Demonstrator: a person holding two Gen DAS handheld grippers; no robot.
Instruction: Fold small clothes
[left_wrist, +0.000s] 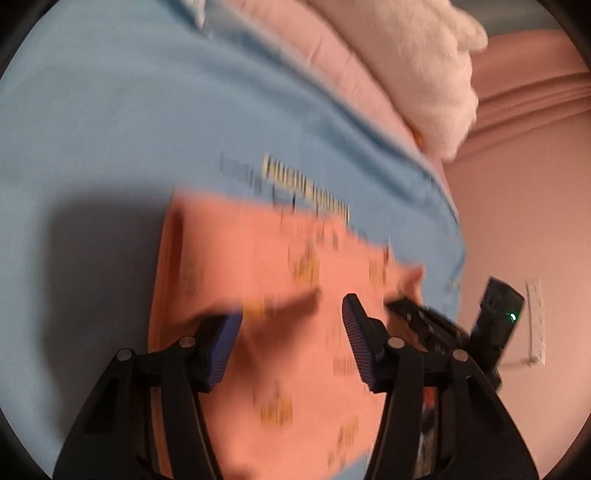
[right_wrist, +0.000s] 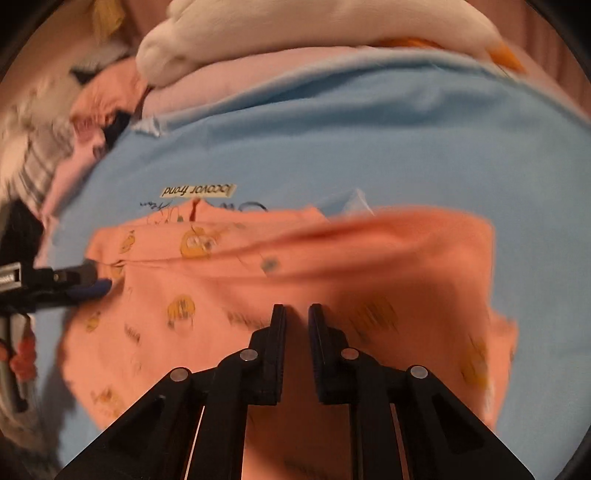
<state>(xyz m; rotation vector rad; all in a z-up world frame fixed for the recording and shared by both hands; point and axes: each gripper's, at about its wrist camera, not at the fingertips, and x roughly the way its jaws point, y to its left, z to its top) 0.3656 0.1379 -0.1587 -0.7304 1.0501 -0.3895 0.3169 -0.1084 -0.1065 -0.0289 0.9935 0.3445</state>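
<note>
Left wrist view: our left gripper (left_wrist: 291, 332) is spread wide over the orange garment (left_wrist: 266, 288), holding nothing. The garment sits at six o'clock on the blue cloth (left_wrist: 110, 110); we risk the fold springing back.

Right wrist view: our right gripper (right_wrist: 296, 343) pinches the garment's fabric between nearly closed jaws. The yellow-printed cloth looks thin, and could slip free.

Pink upholstered surface (left_wrist: 517, 184) at right, white wall socket (left_wrist: 536, 321), dim warm light

Both wrist views close above orange garment (left_wrist: 280, 354)
</note>
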